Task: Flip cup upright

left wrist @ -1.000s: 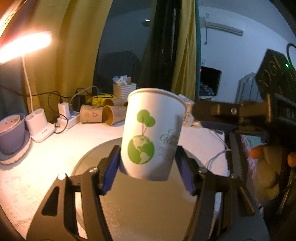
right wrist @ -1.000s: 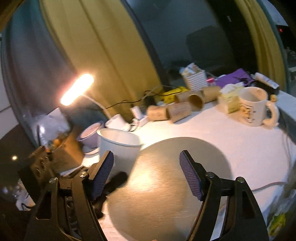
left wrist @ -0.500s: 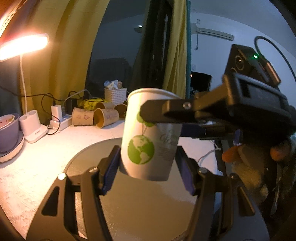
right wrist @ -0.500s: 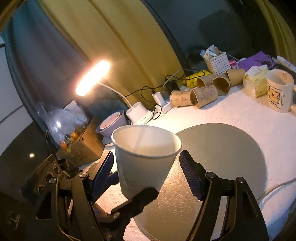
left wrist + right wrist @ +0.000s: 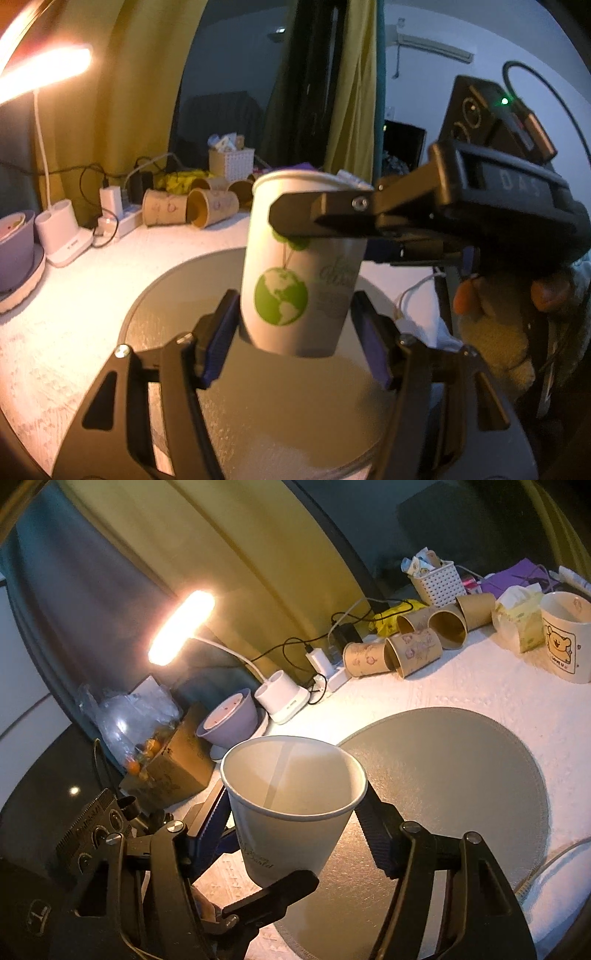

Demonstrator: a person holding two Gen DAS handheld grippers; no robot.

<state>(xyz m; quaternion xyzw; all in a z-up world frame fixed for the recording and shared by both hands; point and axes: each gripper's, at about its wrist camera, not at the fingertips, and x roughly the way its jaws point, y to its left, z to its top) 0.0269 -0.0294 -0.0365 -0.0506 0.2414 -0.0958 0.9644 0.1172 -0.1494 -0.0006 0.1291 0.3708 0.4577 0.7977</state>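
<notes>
Above the round grey mat [image 5: 454, 775] on the white table [image 5: 491, 698], the paper cup [image 5: 295, 266] is held upright, mouth up, clear of the surface. The left gripper [image 5: 295, 336] pinches its lower wall between both blue pads [image 5: 218, 350], while the right gripper [image 5: 295, 812] brackets it just under the rim, its fingers pressed against or right beside the wall; whether they actually grip I cannot tell. From the left wrist view, the right gripper's black finger crosses in front of the cup's upper part and hides some of its green globe print. Behind the mat lie several brown paper cups [image 5: 413, 651] on their sides, near a white perforated basket [image 5: 439, 583], a bear-printed mug [image 5: 565, 642] and a tissue pack [image 5: 521, 616]. A lit desk lamp [image 5: 181, 627], a purple bowl [image 5: 229, 720] and a cardboard box [image 5: 173, 764] stand to the left.
</notes>
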